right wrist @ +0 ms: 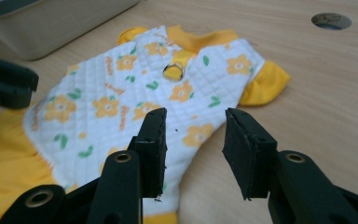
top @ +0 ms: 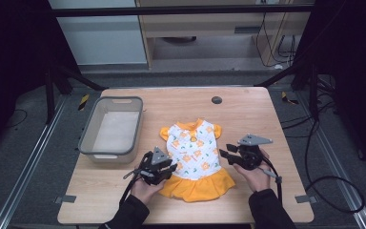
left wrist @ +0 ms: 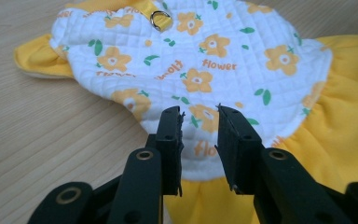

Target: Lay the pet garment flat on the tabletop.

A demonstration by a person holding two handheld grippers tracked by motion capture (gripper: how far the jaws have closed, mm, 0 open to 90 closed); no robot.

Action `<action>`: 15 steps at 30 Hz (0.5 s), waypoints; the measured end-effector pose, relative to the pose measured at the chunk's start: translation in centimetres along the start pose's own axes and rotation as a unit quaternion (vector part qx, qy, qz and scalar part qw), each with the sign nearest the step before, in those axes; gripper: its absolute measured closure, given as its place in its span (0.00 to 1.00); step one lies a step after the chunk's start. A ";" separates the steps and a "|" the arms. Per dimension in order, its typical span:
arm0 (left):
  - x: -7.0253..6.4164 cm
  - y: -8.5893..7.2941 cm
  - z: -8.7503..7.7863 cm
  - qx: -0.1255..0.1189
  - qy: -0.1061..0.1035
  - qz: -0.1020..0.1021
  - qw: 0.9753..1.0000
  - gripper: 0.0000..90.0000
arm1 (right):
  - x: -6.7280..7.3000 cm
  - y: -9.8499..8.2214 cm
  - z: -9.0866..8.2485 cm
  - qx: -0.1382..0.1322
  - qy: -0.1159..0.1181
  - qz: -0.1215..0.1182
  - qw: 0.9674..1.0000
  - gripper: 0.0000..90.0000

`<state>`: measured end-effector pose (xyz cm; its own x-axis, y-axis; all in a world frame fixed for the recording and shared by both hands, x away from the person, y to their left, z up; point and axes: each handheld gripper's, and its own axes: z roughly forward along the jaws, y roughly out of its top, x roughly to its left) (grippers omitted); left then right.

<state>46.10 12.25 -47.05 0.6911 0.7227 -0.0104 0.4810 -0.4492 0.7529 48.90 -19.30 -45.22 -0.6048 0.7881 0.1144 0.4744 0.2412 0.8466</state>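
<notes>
A small dress [top: 194, 157] lies flat on the wooden table [top: 248, 109]. Its quilted white top has orange flowers, with an orange collar, sleeves and skirt. A metal ring [left wrist: 160, 19] sits on a strap near the collar [right wrist: 173, 71]. My left gripper [top: 164, 171] is at the dress's left edge by the waist, open, jaws just above the white fabric [left wrist: 200, 119]. My right gripper [top: 225, 155] is at the dress's right edge, open, jaws over the white hem and bare wood [right wrist: 193, 135]. Neither holds anything.
A grey plastic bin [top: 112, 129] stands at the table's left, just beyond the dress [right wrist: 51, 23]. A round cable hole [top: 216, 99] is near the far edge [right wrist: 331, 20]. Bare wood lies right of the dress and behind it.
</notes>
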 end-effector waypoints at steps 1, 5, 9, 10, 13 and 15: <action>-0.1 -0.2 0.8 0.012 0.002 0.005 1.000 0.79 | -0.3 0.9 1.2 -0.011 0.010 0.005 1.000 0.70; 0.0 -1.0 1.8 0.032 0.002 0.008 0.999 0.79 | -0.6 1.8 3.6 -0.019 0.010 0.007 1.000 0.74; 0.1 -1.4 1.8 0.035 0.001 0.012 0.999 0.80 | -0.8 2.2 6.6 -0.007 0.002 0.003 1.000 0.79; 0.1 -1.4 1.8 0.036 0.001 0.013 0.999 0.80 | -0.8 2.2 7.4 -0.004 -0.001 0.001 1.000 0.80; 0.2 -1.5 1.7 0.043 -0.004 0.021 0.999 0.80 | -0.7 2.2 9.3 0.011 -0.011 -0.005 1.000 0.86; 0.2 -1.6 1.6 0.044 -0.007 0.025 0.999 0.80 | -0.8 2.2 10.1 0.021 -0.015 -0.008 1.000 0.88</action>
<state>46.37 12.30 -49.27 0.7227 0.6910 0.0149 0.4918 -0.5292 0.6914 56.86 -13.70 -48.72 -0.5924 0.8011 0.0849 0.4918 0.2762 0.8257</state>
